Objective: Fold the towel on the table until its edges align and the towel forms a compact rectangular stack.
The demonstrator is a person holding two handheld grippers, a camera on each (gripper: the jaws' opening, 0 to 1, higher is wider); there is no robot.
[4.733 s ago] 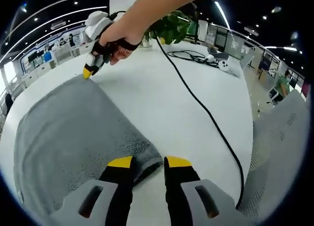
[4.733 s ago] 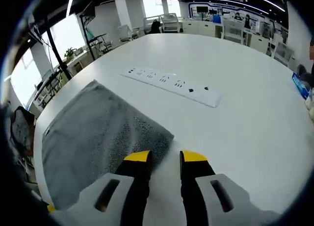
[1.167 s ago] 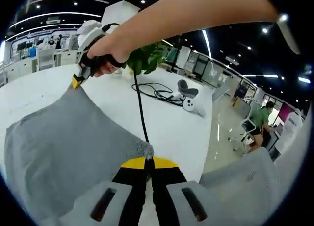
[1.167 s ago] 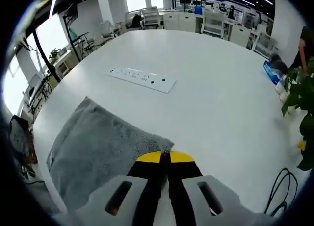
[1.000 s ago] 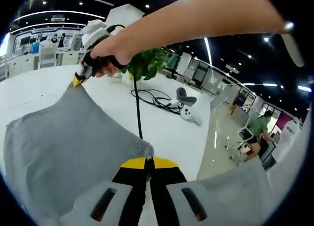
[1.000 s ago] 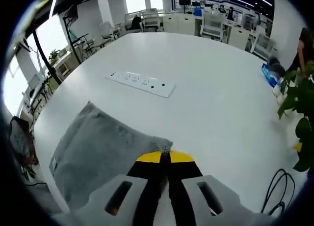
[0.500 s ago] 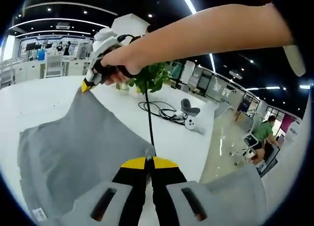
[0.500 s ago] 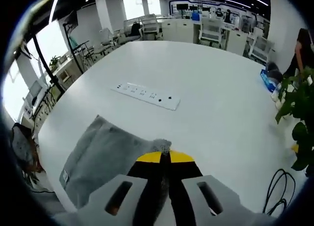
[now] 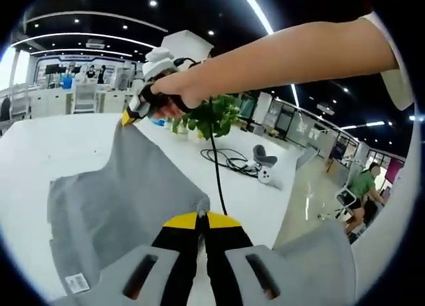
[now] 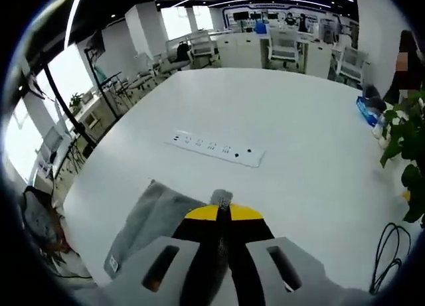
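Two grippers, left (image 9: 200,216) and right (image 10: 222,210), each clenched on towel (image 9: 126,186) corner, lifted.

From my left gripper view: towel (image 9: 126,186) hangs between my left gripper (image 9: 200,218) at its near corner and my right gripper (image 9: 131,117) at the far corner, above the table (image 9: 40,147). Plant (image 9: 209,117) and cable (image 9: 229,161) lie beyond, on the table. From my right gripper view: power strip (image 10: 216,149) on the table ahead of my right gripper, towel below left.
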